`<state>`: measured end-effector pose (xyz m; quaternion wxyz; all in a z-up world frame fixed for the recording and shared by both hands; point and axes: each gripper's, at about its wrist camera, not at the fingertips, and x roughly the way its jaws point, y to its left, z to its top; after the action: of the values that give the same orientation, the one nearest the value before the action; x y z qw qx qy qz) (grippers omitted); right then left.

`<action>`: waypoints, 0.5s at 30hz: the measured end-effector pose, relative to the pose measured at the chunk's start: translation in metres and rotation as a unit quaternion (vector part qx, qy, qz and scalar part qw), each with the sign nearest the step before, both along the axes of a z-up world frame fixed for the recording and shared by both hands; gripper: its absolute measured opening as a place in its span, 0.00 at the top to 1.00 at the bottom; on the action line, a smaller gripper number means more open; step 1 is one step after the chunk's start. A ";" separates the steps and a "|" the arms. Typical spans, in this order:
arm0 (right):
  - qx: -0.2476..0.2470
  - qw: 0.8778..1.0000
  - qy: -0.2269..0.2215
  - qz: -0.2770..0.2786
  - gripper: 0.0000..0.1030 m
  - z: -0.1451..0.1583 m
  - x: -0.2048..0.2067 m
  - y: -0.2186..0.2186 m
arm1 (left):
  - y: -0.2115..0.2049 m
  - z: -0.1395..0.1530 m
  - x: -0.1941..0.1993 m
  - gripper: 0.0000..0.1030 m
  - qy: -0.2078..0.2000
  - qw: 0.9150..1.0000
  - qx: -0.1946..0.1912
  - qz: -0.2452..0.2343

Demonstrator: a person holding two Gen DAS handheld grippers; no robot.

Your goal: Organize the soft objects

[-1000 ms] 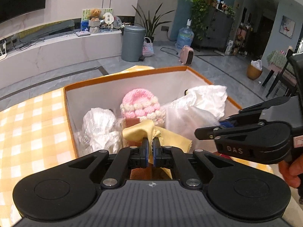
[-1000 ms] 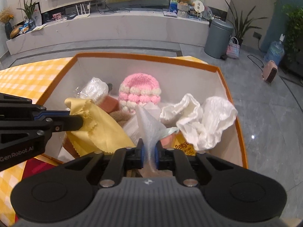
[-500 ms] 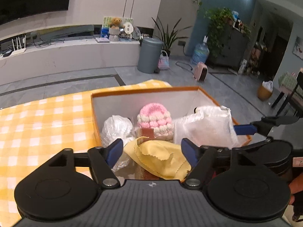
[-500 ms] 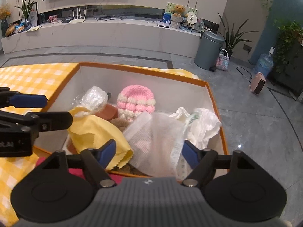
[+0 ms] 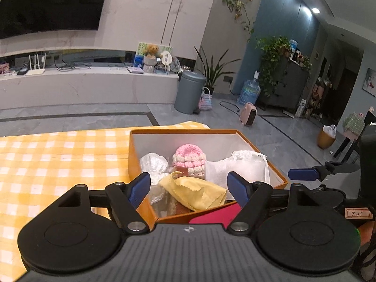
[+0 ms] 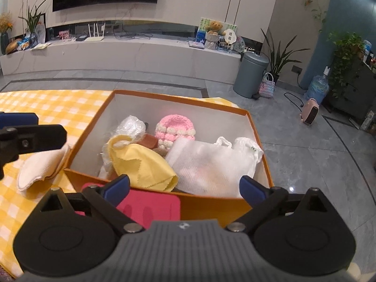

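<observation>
Soft things mostly sit in the orange box (image 6: pixel 256 141) ahead of both my tongs: the yellow cloth (image 6: pixel 143 164) on the near left, the white mesh bag (image 6: pixel 211 164) on the near right, the pink knitted hat (image 6: pixel 175 129) behind them. What I judge is left lies outside the box, on the checked tablecloth (image 6: pixel 47 103). A pink-red pad (image 6: pixel 148 208) lies flat against the box's near wall, directly below and just ahead of my right gripper (image 6: pixel 184 188), between its fingers in that view; in the left view it shows at the right finger of my left gripper (image 5: pixel 189 188). So the right hand is the nearer one, and the move is down and slightly forward. A folded cream cloth (image 6: pixel 42 166) lies off to the left of the right tongs, under the left tongs' finger, long axis running left to right. Both pairs of jaws are opening, already wide, with nothing pressed between them
</observation>
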<state>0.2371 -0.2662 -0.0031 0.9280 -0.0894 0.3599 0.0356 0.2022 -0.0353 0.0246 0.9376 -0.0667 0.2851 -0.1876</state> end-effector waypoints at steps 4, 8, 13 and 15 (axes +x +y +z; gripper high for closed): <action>0.010 1.000 -0.012 -0.001 0.05 0.003 -0.020 0.005 | 0.010 0.002 -0.018 0.15 -0.006 1.000 -0.001 0.006; 0.023 0.999 -0.029 0.002 0.05 0.005 -0.044 0.014 | 0.022 0.002 -0.034 0.15 -0.004 1.000 -0.002 0.006; 0.035 0.998 -0.055 0.007 0.05 0.004 -0.073 0.031 | 0.036 -0.004 -0.058 0.15 -0.017 1.000 0.013 0.022; 0.036 0.997 -0.069 0.009 0.05 0.002 -0.086 0.039 | 0.041 -0.007 -0.068 0.15 -0.031 0.999 0.025 0.030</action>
<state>0.1508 -0.2270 -0.0012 0.9528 -0.0615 0.2930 0.0509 0.1345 0.0056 0.0179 0.9527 -0.0458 0.2579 -0.1539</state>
